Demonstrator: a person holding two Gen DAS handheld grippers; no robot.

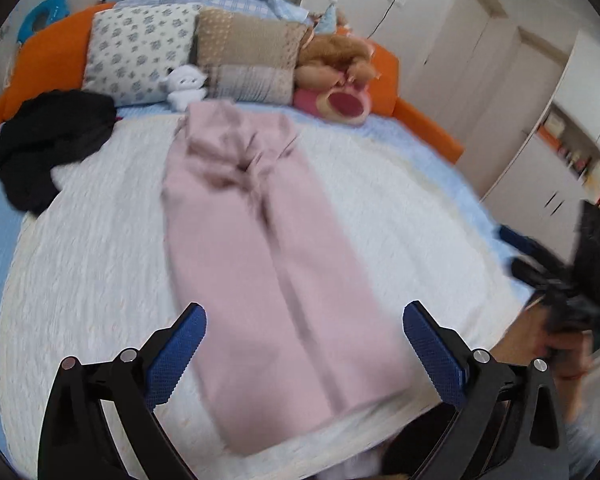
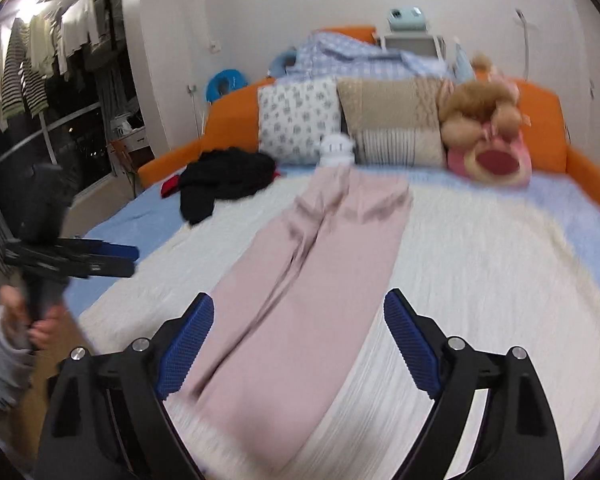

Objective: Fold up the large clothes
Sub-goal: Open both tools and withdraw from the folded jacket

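A bed with an orange padded frame [image 2: 228, 116] fills both views, covered by a pale blue sheet [image 2: 140, 220] and over it a white, ribbed-knit blanket [image 1: 100, 240]. White cupboard doors [image 1: 500, 92] stand at the upper right of the left wrist view; striped tops hang by a dark window [image 2: 28, 92] at the upper left of the right wrist view. Pink trousers [image 1: 260, 240], soft and matte, lie flat and lengthwise at frame centre, waist towards the pillows [image 2: 392, 120]. A crumpled black garment [image 1: 52, 144] sits left of them. Plush toys [image 2: 484, 128] rest against the headboard. The left gripper [image 1: 304, 344] and right gripper [image 2: 300, 332] both have their blue textured pads spread wide, holding nothing.
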